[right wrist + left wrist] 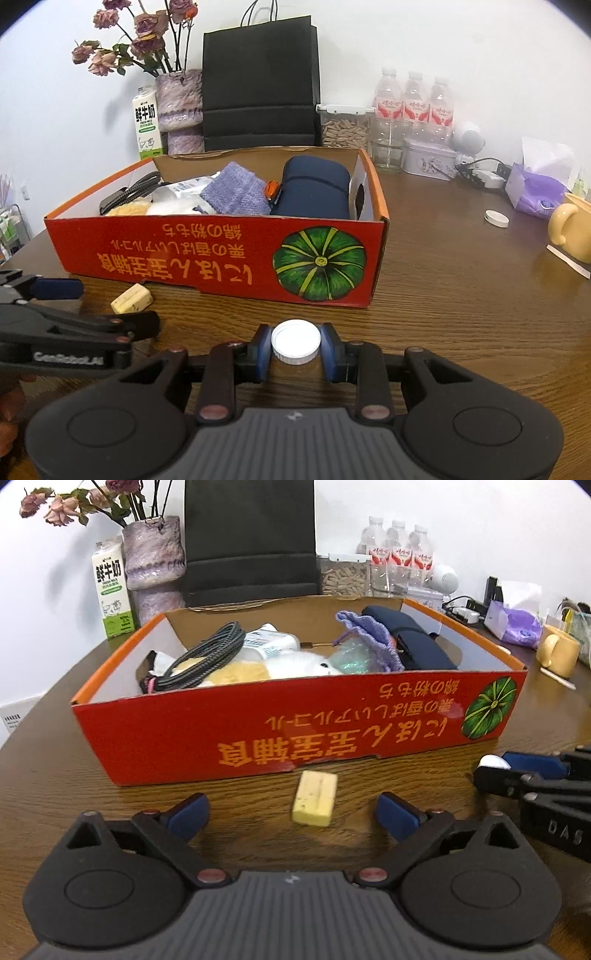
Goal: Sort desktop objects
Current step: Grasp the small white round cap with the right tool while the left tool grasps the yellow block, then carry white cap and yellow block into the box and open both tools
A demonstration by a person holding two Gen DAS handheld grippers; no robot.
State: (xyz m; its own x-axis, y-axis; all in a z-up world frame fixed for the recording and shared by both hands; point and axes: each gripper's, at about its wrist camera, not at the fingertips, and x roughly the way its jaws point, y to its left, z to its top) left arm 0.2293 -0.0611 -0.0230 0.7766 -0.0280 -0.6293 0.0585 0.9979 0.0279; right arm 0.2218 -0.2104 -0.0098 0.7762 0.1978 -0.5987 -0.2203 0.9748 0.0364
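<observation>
Right gripper (296,350) clamps a white cap (296,341) before the red box (221,258), ready for boxing; left gripper (291,812) gapes around the yellow eraser (315,802).

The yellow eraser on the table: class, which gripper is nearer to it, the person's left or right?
Left. The open left gripper has the eraser just ahead, between its fingers. The right gripper, shut on a white cap, sits further off to the eraser's right.
</observation>
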